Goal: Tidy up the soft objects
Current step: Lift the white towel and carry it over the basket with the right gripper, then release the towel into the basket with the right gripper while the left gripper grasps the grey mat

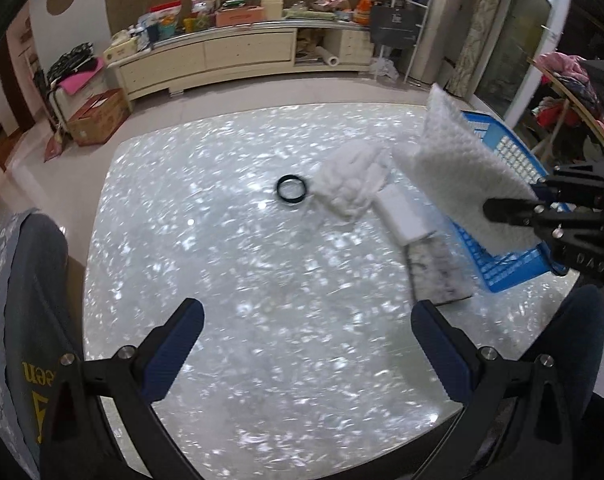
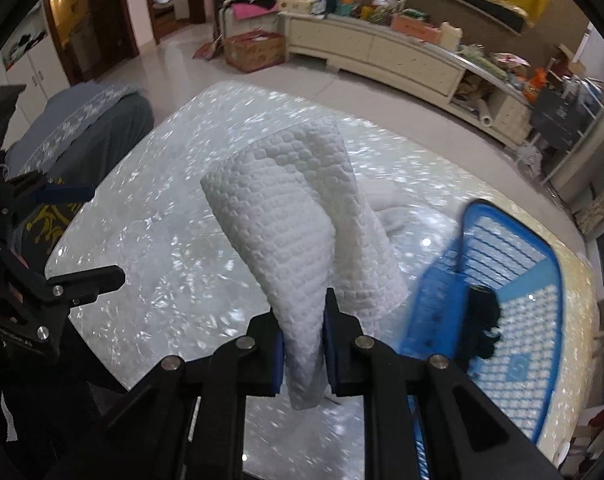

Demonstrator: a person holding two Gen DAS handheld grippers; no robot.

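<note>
My right gripper (image 2: 302, 344) is shut on a white quilted cloth (image 2: 293, 224) and holds it up in the air above the table, just left of a blue plastic basket (image 2: 514, 280). In the left wrist view the same cloth (image 1: 462, 168) hangs over the basket (image 1: 502, 268) from the right gripper (image 1: 510, 212). A second crumpled white cloth (image 1: 354, 184) lies on the table, with a white block (image 1: 402, 216) and a grey speckled sponge (image 1: 438, 268) beside it. My left gripper (image 1: 308, 340) is open and empty above the table's near side.
A black ring (image 1: 291, 189) lies mid-table. A dark object (image 2: 486, 320) sits in the basket. The glossy white table (image 1: 221, 240) has a grey-covered chair (image 1: 21, 300) at its left edge. A cluttered low cabinet (image 1: 229, 52) stands behind.
</note>
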